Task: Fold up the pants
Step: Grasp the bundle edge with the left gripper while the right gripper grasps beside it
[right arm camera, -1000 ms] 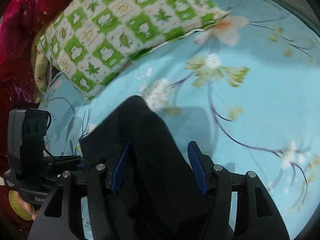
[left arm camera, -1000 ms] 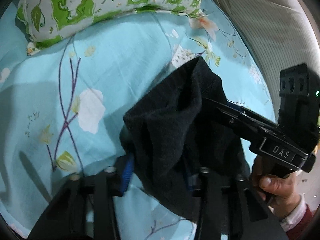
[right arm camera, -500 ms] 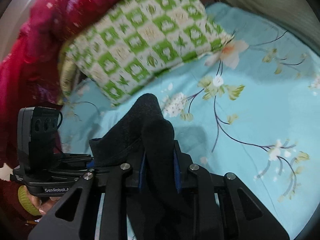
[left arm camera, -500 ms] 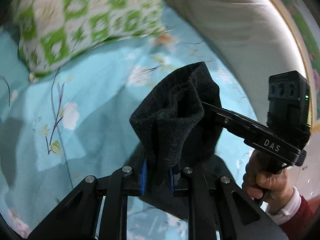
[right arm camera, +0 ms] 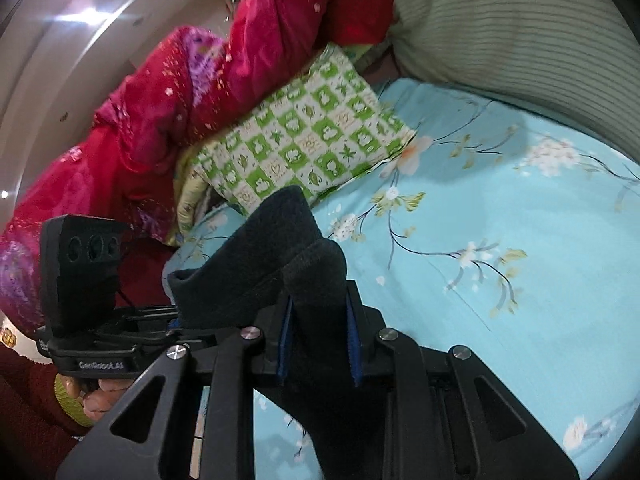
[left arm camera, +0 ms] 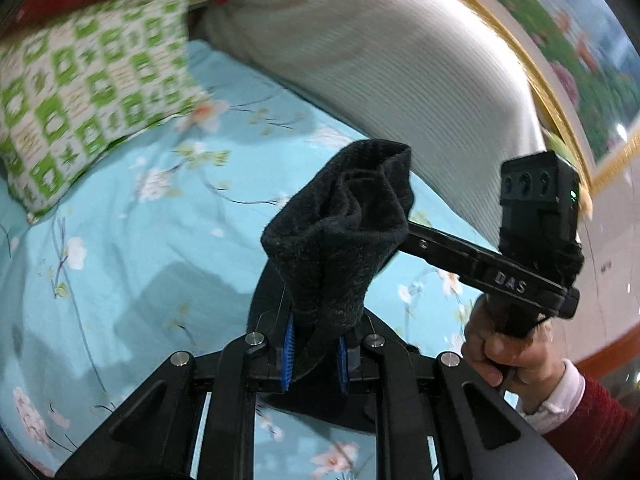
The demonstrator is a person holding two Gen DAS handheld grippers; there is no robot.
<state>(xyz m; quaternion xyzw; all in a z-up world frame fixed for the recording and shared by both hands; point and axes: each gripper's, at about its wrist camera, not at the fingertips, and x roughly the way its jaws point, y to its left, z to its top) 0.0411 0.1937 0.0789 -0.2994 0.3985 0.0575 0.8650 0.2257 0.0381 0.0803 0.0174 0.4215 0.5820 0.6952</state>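
The black fleece pants (left arm camera: 340,236) hang bunched between both grippers, lifted above the light blue floral bedsheet (left arm camera: 152,248). My left gripper (left arm camera: 314,350) is shut on one part of the pants edge. My right gripper (right arm camera: 320,338) is shut on another part of the pants (right arm camera: 280,256). The right gripper also shows in the left wrist view (left arm camera: 404,236), its tips hidden in the cloth. The left gripper shows in the right wrist view (right arm camera: 176,320), clamped on the cloth. The rest of the pants hangs down out of sight below the jaws.
A green and white checked pillow (right arm camera: 308,136) lies at the bed's head, also in the left wrist view (left arm camera: 88,96). A red quilt (right arm camera: 168,112) is piled behind it. A beige striped cushion (left arm camera: 400,76) borders the sheet. A framed picture (left arm camera: 560,40) hangs beyond.
Both grippers closed on the pants and lifted them off the sheet. The views tilted upward, showing more of the pillow, quilt and cushion.
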